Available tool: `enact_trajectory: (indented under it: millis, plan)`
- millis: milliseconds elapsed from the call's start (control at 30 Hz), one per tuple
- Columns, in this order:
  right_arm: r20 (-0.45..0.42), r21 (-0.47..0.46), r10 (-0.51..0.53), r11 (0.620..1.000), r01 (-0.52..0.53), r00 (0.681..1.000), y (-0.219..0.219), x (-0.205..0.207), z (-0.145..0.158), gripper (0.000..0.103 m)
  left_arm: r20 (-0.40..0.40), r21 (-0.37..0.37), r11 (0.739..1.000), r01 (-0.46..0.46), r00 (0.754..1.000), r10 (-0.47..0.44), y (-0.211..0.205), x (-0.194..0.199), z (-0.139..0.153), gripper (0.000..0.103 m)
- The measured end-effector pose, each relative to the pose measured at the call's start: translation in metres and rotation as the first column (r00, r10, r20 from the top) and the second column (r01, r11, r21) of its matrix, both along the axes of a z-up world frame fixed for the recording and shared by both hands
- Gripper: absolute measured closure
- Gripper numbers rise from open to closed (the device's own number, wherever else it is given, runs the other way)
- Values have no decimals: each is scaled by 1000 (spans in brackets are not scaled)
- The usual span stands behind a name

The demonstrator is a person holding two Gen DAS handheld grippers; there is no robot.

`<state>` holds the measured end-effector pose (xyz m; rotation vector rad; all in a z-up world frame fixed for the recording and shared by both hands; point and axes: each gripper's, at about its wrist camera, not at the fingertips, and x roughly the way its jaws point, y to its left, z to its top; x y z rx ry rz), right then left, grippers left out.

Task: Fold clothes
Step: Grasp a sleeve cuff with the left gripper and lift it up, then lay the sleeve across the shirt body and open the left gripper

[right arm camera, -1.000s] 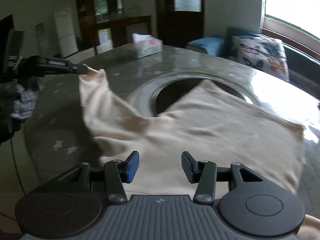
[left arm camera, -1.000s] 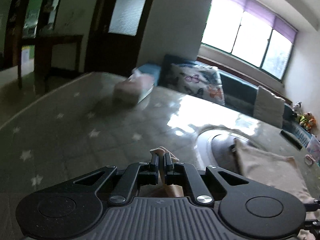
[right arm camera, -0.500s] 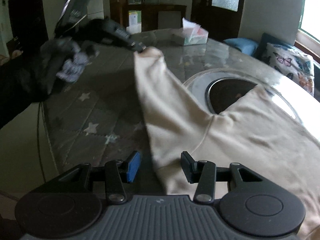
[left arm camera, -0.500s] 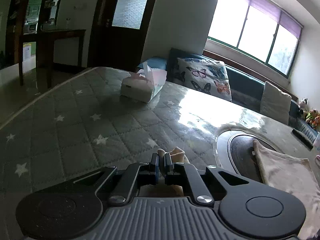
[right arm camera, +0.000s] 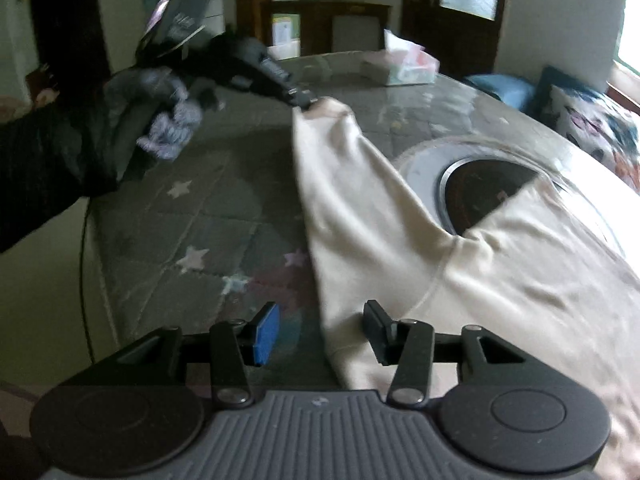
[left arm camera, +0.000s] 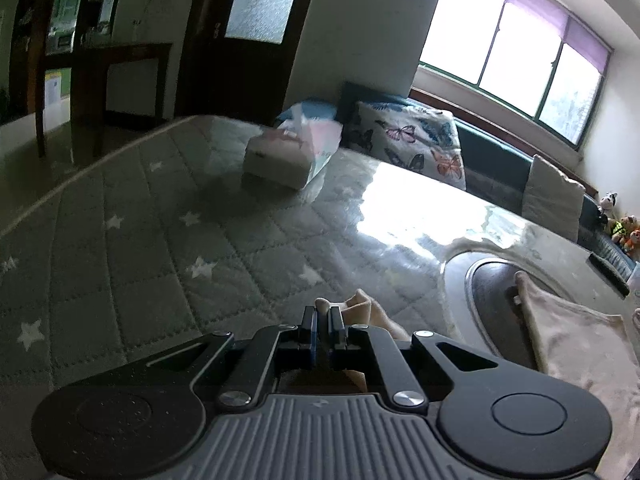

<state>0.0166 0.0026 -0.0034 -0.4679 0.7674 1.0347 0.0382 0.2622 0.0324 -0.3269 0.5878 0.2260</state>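
A: Nearest to us, what is the right gripper (right arm camera: 320, 330) doing?

B: Its jaws stand wide apart and hold nothing. The near edge of the cream garment (right arm camera: 500, 280) lies between them, closer to the right finger, but I cannot tell whether either finger touches the cloth.

A: And the left gripper (left arm camera: 323, 328)?

B: Its fingers are pressed together on the end of the sleeve (left arm camera: 360, 306); a small tuft of cream fabric pokes out just past the tips. From the right wrist view the same gripper (right arm camera: 306, 104) appears up and to the left, with the sleeve (right arm camera: 352, 184) hanging from it and stretching down to the body of the garment.

A: Where does the garment itself lie?

B: Spread on the table (right arm camera: 208, 216), which has a grey quilted cover with stars. Part of the garment overlaps the round dark inset (right arm camera: 484, 184) in the tabletop; the left wrist view shows that inset (left arm camera: 492, 304) with cream cloth (left arm camera: 576, 340) across its right side.

A: Further back?

B: A tissue box (left arm camera: 288, 156) sits on the far part of the table. Beyond it are a butterfly-print cushion (left arm camera: 412, 140) on a dark sofa and a bright window (left arm camera: 516, 44).
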Motion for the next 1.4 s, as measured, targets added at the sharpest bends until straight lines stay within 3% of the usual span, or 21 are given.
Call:
enact_trajectory:
  millis: [200,400,533,733,1067,1300,1333,1400]
  plan:
    - [-28,24,-12,1000,13,1000,-3,5,2,56,66,39,998,51,996,-54,-26,-4,32,98]
    - [15,77,-71,995,69,997,-34,8,22,56,133,105,984,142,979,-155,-74,-7,68,98]
    - [23,105,-165,981,162,986,-67,19,29,56,162,150,965,216,957,-240,-117,-5,88,98]
    - [-3,141,-309,941,307,951,-124,36,29,56,182,186,918,349,906,-381,-188,-5,104,98]
    - [-56,177,-456,871,459,888,-197,46,13,56,100,176,804,568,802,-589,-292,12,80,97]
    - [-84,190,-485,850,492,870,-211,47,7,56,13,131,737,663,742,-670,-328,17,49,93]
    - [-86,189,-487,848,494,869,-212,47,7,55,5,127,729,673,734,-679,-328,15,46,91]
    - [-89,187,-490,847,498,867,-214,46,6,55,-2,124,719,684,725,-689,-327,11,42,69]
